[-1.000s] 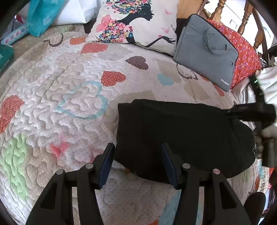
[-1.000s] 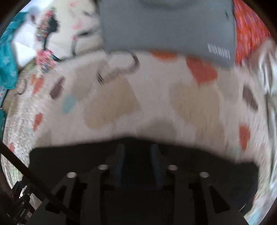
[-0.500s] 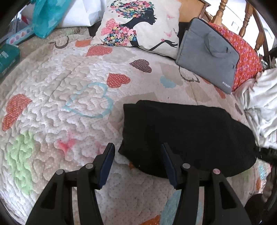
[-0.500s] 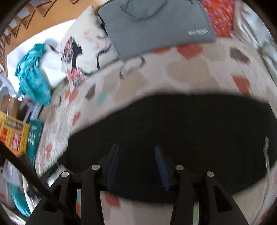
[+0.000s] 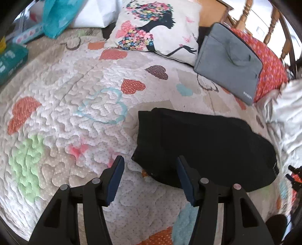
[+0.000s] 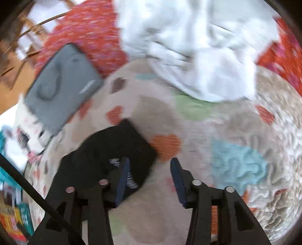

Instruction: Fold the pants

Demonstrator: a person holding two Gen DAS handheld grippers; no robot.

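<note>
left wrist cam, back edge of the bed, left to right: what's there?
Teal cloth → silhouette pillow → grey laptop bag → red floral cushion → white fabric.

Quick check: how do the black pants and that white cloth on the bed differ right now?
The black pants lie folded into a flat, compact bundle; the white cloth sits crumpled in a loose heap. The pants lie mid-quilt near both grippers; the cloth lies by the red floral pillow. Neither is gripped.
</note>
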